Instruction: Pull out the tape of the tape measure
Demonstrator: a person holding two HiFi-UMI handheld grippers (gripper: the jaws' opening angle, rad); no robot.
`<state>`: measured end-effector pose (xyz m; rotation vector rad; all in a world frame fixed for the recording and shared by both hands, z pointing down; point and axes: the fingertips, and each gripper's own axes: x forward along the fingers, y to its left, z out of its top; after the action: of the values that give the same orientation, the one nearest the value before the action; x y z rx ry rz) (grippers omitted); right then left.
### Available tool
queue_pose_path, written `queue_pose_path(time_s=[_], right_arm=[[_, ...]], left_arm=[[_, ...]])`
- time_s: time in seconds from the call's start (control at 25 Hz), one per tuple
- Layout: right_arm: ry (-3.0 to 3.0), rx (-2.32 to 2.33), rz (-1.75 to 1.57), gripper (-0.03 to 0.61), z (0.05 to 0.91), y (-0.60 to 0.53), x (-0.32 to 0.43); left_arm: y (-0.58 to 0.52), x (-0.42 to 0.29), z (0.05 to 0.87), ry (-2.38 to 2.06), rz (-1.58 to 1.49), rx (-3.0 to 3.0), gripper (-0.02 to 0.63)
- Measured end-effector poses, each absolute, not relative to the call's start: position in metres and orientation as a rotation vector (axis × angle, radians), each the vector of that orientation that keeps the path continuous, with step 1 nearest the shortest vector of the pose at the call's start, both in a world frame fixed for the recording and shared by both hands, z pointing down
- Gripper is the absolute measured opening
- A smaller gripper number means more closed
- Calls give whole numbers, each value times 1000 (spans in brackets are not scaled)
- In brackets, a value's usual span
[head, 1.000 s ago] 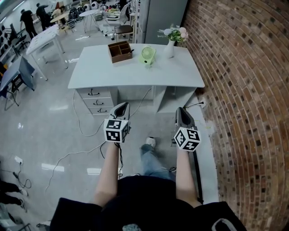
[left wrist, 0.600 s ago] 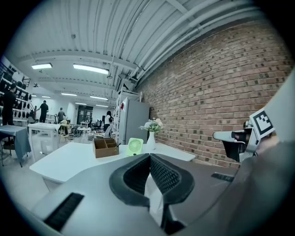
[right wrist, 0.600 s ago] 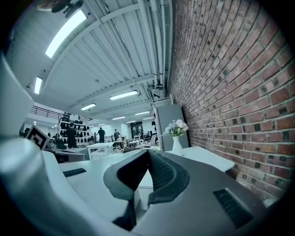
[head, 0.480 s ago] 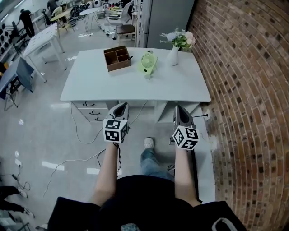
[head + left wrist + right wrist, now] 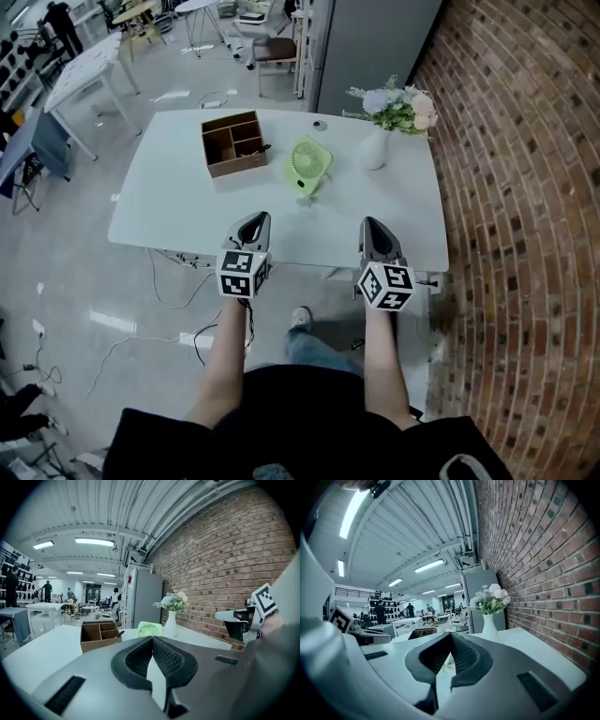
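No tape measure shows plainly in any view. A small dark thing [image 5: 265,147] pokes out at the right side of a brown compartment box [image 5: 234,142] on the white table [image 5: 178,211]; what it is I cannot tell. My left gripper [image 5: 255,220] and right gripper [image 5: 370,225] hover side by side over the table's near edge, both shut with nothing between the pads. In the left gripper view the shut left gripper [image 5: 152,638] points toward the box [image 5: 98,637]. The right gripper [image 5: 451,634] in its own view aims past a vase [image 5: 490,625].
A green desk fan [image 5: 308,163] stands mid-table and a white vase of flowers [image 5: 375,148] at its back right. A brick wall [image 5: 525,234] runs along the right, and a grey cabinet [image 5: 370,42] stands behind the table. Cables [image 5: 150,328] lie on the floor at left.
The person has walked up to the table, which now lies much closer. Both grippers have come from over the floor to over its near edge. The jaws have stayed shut.
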<state>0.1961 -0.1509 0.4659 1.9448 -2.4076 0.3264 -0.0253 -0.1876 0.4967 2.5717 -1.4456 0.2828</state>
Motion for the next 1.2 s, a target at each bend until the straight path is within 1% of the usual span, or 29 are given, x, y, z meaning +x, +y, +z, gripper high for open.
queue_pose_path(time_s=[0.16, 0.4, 0.76, 1.12, 1.16, 1.2], right_arm=[[-2431, 1878, 356, 2, 474, -206, 204], [-2443, 1793, 430, 2, 488, -246, 197], [-2399, 1809, 483, 2, 503, -267, 205], [-2357, 1753, 535, 2, 532, -285, 199], [-2350, 1747, 545, 2, 536, -286, 199], [-2343, 1742, 555, 2, 539, -287, 199]], left_arm=[[-227, -13, 502, -1471, 287, 2544, 21], [-248, -7, 510, -1470, 339, 2515, 21], [-280, 5, 536, -1377, 439, 2549, 23], [-300, 28, 582, -1088, 579, 2609, 26], [-300, 31, 588, -1036, 602, 2620, 47], [-300, 35, 594, -978, 635, 2634, 100]])
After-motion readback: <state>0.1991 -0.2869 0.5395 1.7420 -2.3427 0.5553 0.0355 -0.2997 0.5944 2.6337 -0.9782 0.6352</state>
